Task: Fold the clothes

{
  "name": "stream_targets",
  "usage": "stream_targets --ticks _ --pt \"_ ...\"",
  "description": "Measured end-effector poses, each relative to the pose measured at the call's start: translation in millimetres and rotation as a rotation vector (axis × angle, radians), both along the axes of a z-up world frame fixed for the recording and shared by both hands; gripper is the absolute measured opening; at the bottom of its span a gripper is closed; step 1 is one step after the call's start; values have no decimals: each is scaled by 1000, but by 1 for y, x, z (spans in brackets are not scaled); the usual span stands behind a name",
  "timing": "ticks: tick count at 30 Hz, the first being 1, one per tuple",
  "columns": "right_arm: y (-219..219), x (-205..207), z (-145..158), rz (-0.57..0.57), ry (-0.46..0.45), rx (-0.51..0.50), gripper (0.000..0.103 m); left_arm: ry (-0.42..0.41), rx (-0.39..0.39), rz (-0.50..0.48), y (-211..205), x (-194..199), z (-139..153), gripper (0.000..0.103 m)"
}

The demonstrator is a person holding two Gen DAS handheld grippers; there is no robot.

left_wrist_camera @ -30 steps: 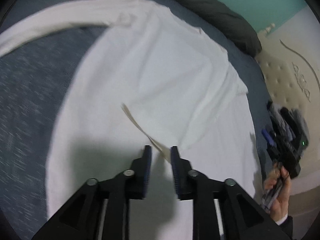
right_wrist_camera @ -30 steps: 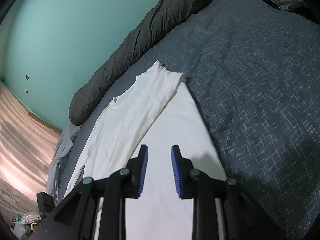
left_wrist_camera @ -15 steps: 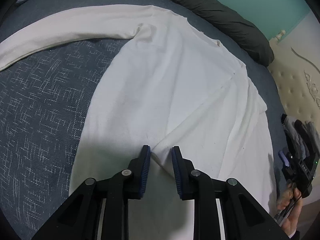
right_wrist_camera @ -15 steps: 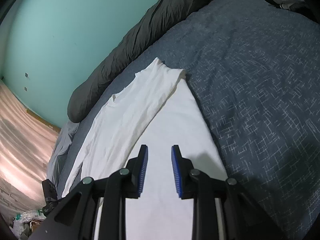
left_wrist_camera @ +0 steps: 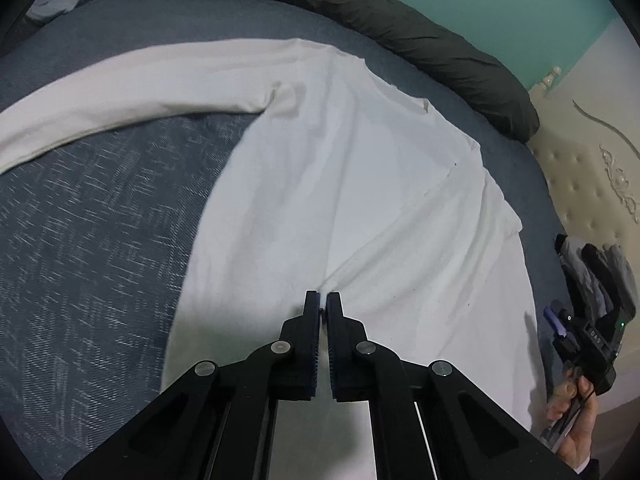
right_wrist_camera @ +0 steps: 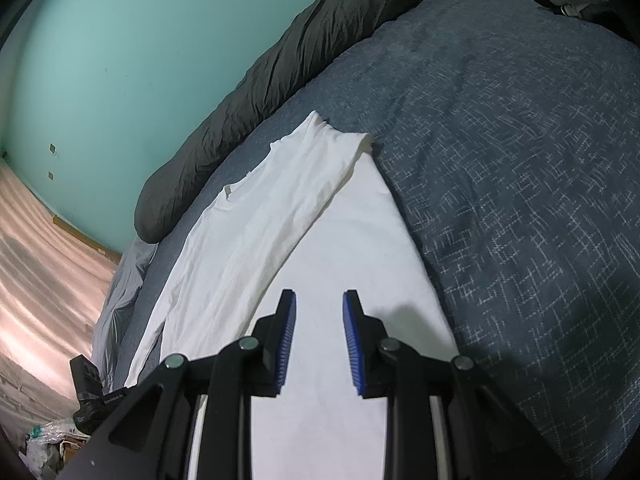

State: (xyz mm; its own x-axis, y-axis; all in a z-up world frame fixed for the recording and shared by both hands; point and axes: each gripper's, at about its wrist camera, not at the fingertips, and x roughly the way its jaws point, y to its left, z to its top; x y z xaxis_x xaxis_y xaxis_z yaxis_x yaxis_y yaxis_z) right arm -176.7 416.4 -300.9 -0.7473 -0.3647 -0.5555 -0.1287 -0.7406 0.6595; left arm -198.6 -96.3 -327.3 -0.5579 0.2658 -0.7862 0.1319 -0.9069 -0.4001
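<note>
A: Why is the left gripper (left_wrist_camera: 322, 303) pinched tight at six o'clock?

B: Its jaws have just been closing on the cuff end of the sleeve that lies folded across the white shirt (left_wrist_camera: 320, 184), probably to straighten or carry it. The shirt lies flat on the blue bedspread (left_wrist_camera: 100, 240).

A: And the right gripper (right_wrist_camera: 319, 309)?

B: Jaws apart, empty, hovering over the shirt's hem, likely waiting its turn. The other sleeve (left_wrist_camera: 120, 92) stretches toward nine o'clock, unfolded.

I saw the white shirt (left_wrist_camera: 320, 184) as soft matt cloth, lightly creased. The bedspread (left_wrist_camera: 100, 220) under it looked like coarse blue woven fabric with pale flecks. Along its far edge the dark duvet (left_wrist_camera: 400, 36) was crinkled and dull. My gripper fingers (right_wrist_camera: 362, 344) were matt black plastic with ribbed blue pads.
</note>
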Motion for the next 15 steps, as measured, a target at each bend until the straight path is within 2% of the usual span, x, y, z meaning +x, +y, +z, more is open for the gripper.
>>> stream_targets --ticks 10,15 --pt "1 -1 0 0 -3 6 24 -48 15 18 -7 -10 -19 4" --pt "2 -5 1 12 -19 16 24 -23 54 18 -10 -6 -24 4"
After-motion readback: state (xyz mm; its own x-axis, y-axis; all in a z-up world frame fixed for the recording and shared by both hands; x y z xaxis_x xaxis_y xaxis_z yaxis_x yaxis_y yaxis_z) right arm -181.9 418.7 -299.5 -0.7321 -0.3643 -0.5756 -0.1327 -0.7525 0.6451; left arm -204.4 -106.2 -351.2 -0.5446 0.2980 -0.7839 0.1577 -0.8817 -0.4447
